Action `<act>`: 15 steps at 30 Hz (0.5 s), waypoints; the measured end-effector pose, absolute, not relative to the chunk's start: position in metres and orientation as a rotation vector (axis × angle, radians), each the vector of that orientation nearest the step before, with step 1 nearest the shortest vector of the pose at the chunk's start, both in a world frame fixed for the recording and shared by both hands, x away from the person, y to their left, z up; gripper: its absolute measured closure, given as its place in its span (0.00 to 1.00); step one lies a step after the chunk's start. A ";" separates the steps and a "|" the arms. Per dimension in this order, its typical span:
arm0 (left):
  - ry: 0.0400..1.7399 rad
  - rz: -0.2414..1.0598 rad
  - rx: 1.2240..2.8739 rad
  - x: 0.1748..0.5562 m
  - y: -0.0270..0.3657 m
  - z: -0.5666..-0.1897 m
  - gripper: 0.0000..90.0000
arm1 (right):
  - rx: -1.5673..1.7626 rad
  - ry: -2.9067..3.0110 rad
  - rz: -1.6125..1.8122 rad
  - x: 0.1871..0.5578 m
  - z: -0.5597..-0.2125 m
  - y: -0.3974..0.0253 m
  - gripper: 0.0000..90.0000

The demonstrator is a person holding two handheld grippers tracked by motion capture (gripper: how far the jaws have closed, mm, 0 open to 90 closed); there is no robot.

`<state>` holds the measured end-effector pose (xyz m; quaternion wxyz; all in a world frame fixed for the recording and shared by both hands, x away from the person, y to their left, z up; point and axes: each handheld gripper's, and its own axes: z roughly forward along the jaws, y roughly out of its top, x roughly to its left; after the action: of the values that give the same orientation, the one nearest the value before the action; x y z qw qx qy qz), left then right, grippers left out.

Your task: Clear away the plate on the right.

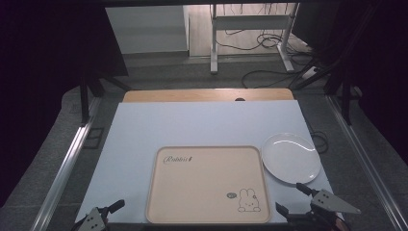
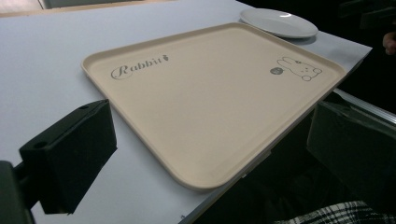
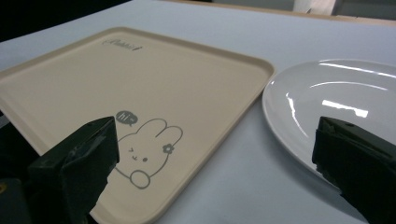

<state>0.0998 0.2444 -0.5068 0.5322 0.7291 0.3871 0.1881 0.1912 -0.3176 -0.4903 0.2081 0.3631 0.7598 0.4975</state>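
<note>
Surface (image 1: 144, 130): pale blue-white sheet over a wooden top, whose far edge shows as a tan strip.

Tray (image 1: 208, 184): beige, rectangular, rounded corners, low raised rim. It lies flat near my edge of the surface, roughly centred. "Rabbit" is printed in script at its far left corner, and a rabbit drawing (image 3: 147, 151) with a small "hi" bubble sits at its near right corner. Nothing rests on the tray.

Plate (image 1: 290, 157): white, glossy, round, empty. It sits just beside the tray's right rim, toward the far right corner; in the right gripper view a thin strip of surface shows between plate and tray.

My left tool (image 1: 102, 214): at the near left corner of the surface, left of the tray and apart from it. In the left gripper view its jaws stand wide apart, released, nothing between them; one jaw is over the surface, the other past the near edge.

My right tool (image 1: 292, 198): at the near right, just off the tray's near right corner and below the plate. Jaws spread wide, released, holding nothing. In the right gripper view one jaw sits over the rabbit corner, the other over the plate's near rim; I cannot tell whether either touches.
</note>
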 end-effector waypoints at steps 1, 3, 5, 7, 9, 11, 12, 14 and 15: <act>0.924 0.449 1.739 0.100 0.244 -0.507 0.01 | 1.004 2.128 1.376 0.192 -0.491 -0.317 0.01; 0.923 0.449 1.739 0.100 0.244 -0.507 0.01 | 0.991 2.143 1.354 0.193 -0.492 -0.315 0.01; 0.923 0.449 1.739 0.100 0.244 -0.507 0.01 | 0.977 2.153 1.339 0.194 -0.492 -0.314 0.02; 0.923 0.449 1.739 0.100 0.244 -0.507 0.01 | 0.966 2.154 1.318 0.194 -0.492 -0.314 0.03; 0.923 0.449 1.738 0.100 0.244 -0.507 0.01 | 0.959 2.157 1.304 0.195 -0.492 -0.313 0.04; 0.923 0.449 1.738 0.100 0.244 -0.507 0.01 | 0.960 2.157 1.297 0.196 -0.492 -0.313 0.04; 0.923 0.449 1.738 0.100 0.244 -0.507 0.01 | 0.958 2.158 1.282 0.197 -0.492 -0.313 0.04; 0.922 0.449 1.738 0.100 0.244 -0.507 0.01 | 0.960 2.162 1.272 0.199 -0.493 -0.314 0.04; 0.923 0.449 1.739 0.100 0.244 -0.507 0.01 | 0.964 2.164 1.268 0.200 -0.494 -0.314 0.04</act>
<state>0.0997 0.2444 -0.5068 0.5323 0.7290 0.3870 0.1885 0.1998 -0.3139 -0.4939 0.2255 0.3496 0.7846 0.4597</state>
